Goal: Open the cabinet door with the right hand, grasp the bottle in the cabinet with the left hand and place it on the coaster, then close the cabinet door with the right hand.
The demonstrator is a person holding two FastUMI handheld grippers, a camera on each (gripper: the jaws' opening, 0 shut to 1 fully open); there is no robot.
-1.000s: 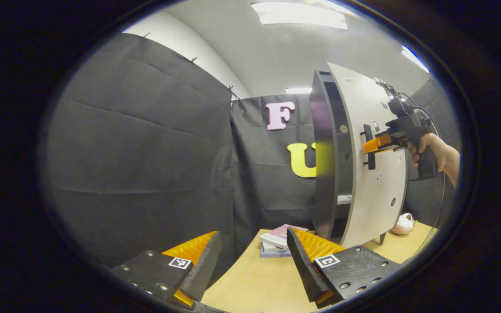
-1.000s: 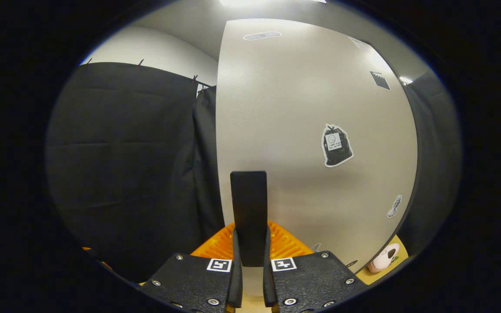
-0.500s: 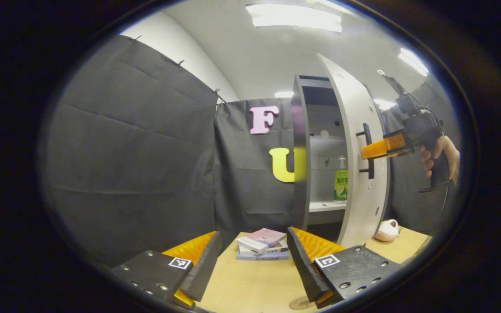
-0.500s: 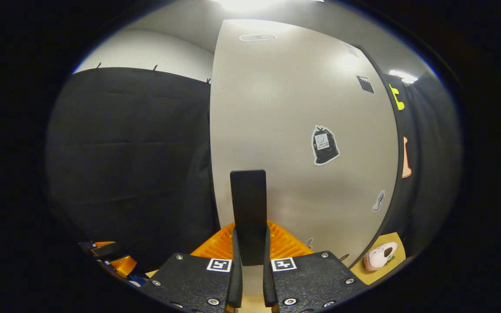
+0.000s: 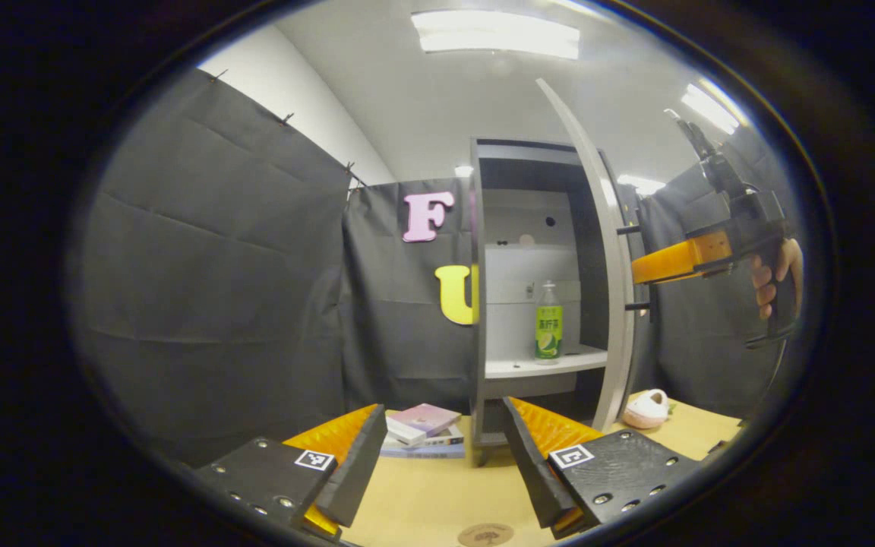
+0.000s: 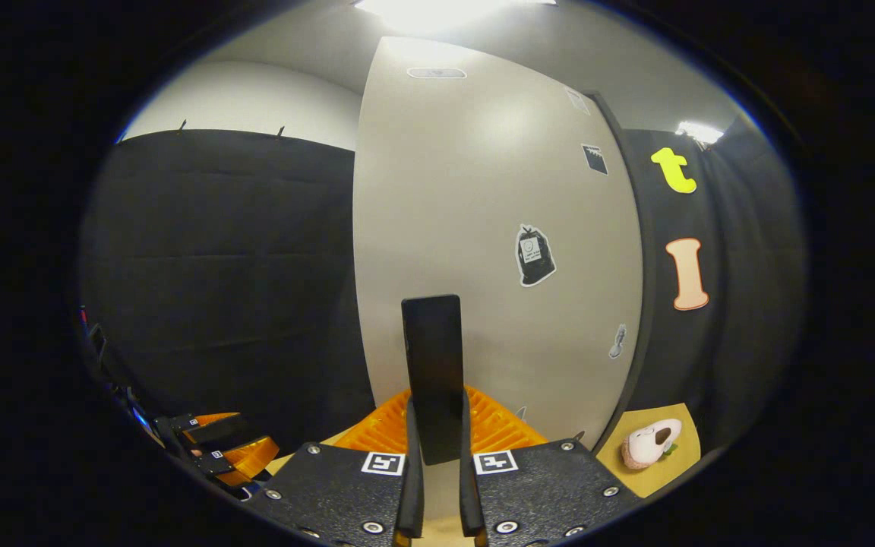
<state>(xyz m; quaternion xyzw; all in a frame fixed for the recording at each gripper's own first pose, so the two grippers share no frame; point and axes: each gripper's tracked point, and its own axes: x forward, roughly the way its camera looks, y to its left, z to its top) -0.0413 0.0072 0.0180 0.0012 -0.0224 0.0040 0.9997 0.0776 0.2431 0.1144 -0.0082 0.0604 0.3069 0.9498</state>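
Note:
In the left gripper view the cabinet (image 5: 478, 304) stands open, its pale door (image 5: 611, 251) swung out to the right. A clear bottle with a green label (image 5: 548, 333) stands upright on the white shelf (image 5: 544, 365) inside. My left gripper (image 5: 437, 456) hangs open low in front of the cabinet, well short of the bottle. A round coaster (image 5: 485, 535) lies on the table just below it. My right gripper (image 6: 435, 448) is shut on the door's black handle (image 6: 431, 372); from the left it appears as an orange-nosed tool (image 5: 680, 258) held by a hand (image 5: 775, 277).
A stack of books (image 5: 422, 429) lies on the wooden table (image 5: 422, 501) left of the cabinet's foot. A small pink and white toy (image 5: 646, 409) (image 6: 650, 444) sits on the table right of the door. Black cloth walls close in all round.
The door has swung wide open, pulled by my right gripper, and the bottle on the shelf now shows fully. The left gripper's view has shifted toward the cabinet.

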